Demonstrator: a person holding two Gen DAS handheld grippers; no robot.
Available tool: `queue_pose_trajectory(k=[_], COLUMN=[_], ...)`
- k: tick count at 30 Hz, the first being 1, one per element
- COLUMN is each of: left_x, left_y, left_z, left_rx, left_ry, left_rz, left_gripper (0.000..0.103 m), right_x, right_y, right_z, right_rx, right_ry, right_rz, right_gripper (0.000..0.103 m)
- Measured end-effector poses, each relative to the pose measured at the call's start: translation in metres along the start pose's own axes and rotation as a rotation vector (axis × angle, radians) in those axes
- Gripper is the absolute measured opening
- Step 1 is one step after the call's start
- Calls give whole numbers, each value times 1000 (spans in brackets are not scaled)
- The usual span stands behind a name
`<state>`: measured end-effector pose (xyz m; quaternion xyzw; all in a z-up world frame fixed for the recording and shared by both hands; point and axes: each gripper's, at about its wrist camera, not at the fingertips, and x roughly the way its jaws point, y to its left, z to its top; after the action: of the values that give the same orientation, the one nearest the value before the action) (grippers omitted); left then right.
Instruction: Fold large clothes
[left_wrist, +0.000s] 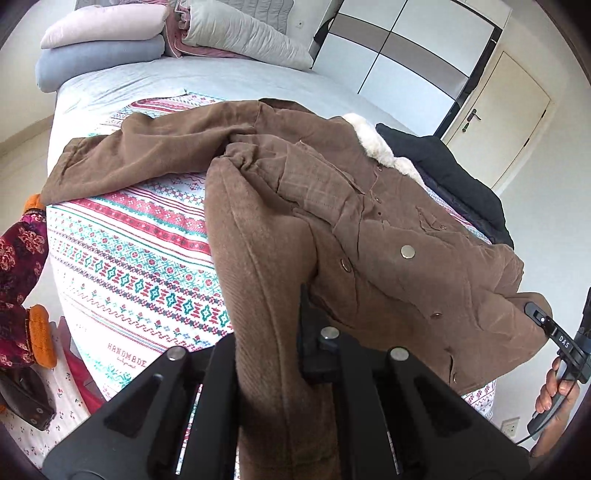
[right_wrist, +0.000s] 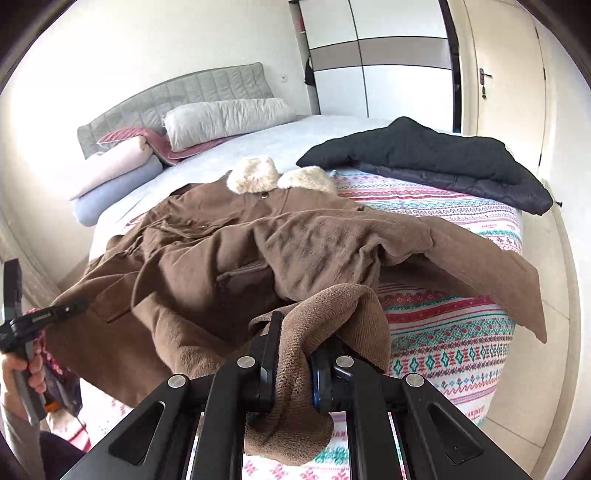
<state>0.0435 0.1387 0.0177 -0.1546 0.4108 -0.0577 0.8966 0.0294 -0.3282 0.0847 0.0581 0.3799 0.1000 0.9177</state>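
A large brown coat (left_wrist: 332, 206) with a cream fur collar (left_wrist: 373, 142) lies crumpled on a patterned blanket (left_wrist: 140, 266) on the bed. My left gripper (left_wrist: 273, 332) is shut on a fold of the coat's lower edge, which hangs between the fingers. My right gripper (right_wrist: 291, 354) is shut on the coat's knitted brown cuff (right_wrist: 332, 314), with the sleeve draped over the fingers. The coat (right_wrist: 229, 251) spreads across the bed in the right wrist view, collar (right_wrist: 258, 173) toward the headboard. Each gripper shows at the edge of the other's view: the right one (left_wrist: 546, 325) and the left one (right_wrist: 40, 317).
A black puffer jacket (right_wrist: 436, 158) lies on the bed's far right corner. Pillows and folded bedding (right_wrist: 184, 129) sit at the headboard. A dark red floral garment (left_wrist: 18, 277) hangs at the left of the bed. A wardrobe and door (right_wrist: 495, 85) stand beyond.
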Motion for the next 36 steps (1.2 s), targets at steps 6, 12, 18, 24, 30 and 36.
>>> queue_pose_trajectory(k=[6,12,18,24,30,36], left_x=[-20,-5,3,-23,-22,51], left_y=[0,14,27,20,8,-25], left_z=[3,-7,-9,8,68,164], left_rx=[41,117,87,134,146,329], left_ry=[-26,78,144,40,-5,60], left_rz=[8,37,29,167,153,165], left_gripper=[7,19,34,81,82,83], right_x=[-38,-36,-59,-56,-30,48], right_y=[17,-16,-53,-71,-73,-70], right_z=[-15,-19,-16,9,80,163], right_rx=[-22,104,204,257,182,102], right_ry=[113,189,114,92,107,166], right_rz=[154,258,248,172,84,41], right_gripper=[16,32,50,65,74,76])
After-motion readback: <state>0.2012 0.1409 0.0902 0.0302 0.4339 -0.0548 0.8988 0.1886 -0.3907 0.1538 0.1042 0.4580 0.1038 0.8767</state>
